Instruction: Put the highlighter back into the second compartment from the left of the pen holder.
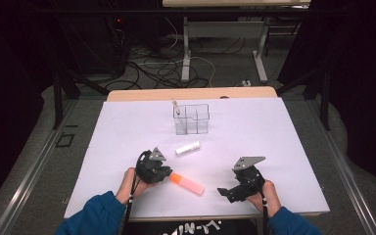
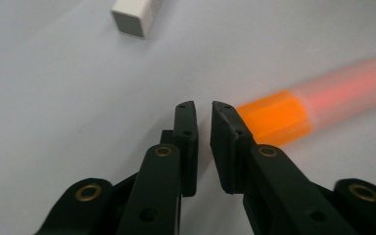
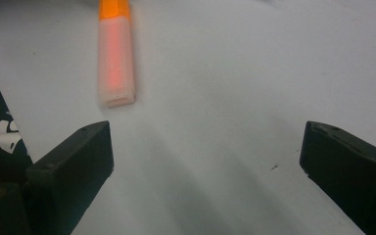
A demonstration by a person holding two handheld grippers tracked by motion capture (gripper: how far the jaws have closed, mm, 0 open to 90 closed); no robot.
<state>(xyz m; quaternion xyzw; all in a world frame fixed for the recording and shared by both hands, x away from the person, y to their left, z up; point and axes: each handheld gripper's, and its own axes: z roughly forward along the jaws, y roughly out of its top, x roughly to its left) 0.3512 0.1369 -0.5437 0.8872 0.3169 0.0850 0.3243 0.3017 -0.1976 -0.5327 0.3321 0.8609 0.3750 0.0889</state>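
A highlighter (image 1: pixel 188 184) with an orange cap and a pale pink barrel lies on the white sheet near the front. My left gripper (image 1: pixel 168 173) sits at its capped end. In the left gripper view the jaws (image 2: pixel 203 110) stand a narrow gap apart with nothing between them, and the highlighter's (image 2: pixel 293 115) orange cap lies just outside the right jaw. My right gripper (image 1: pixel 228 191) rests low at the front right, pointing left toward the highlighter (image 3: pixel 116 58). Its jaws (image 3: pixel 205 142) stand wide apart over bare sheet.
A small white block (image 1: pixel 188 148) lies mid-table, also in the left gripper view as the white block (image 2: pixel 133 17) ahead. A clear divided container (image 1: pixel 192 119) stands farther back, with a thin stick (image 1: pixel 176 106) in its left corner. The white sheet (image 1: pixel 274 142) covers the table.
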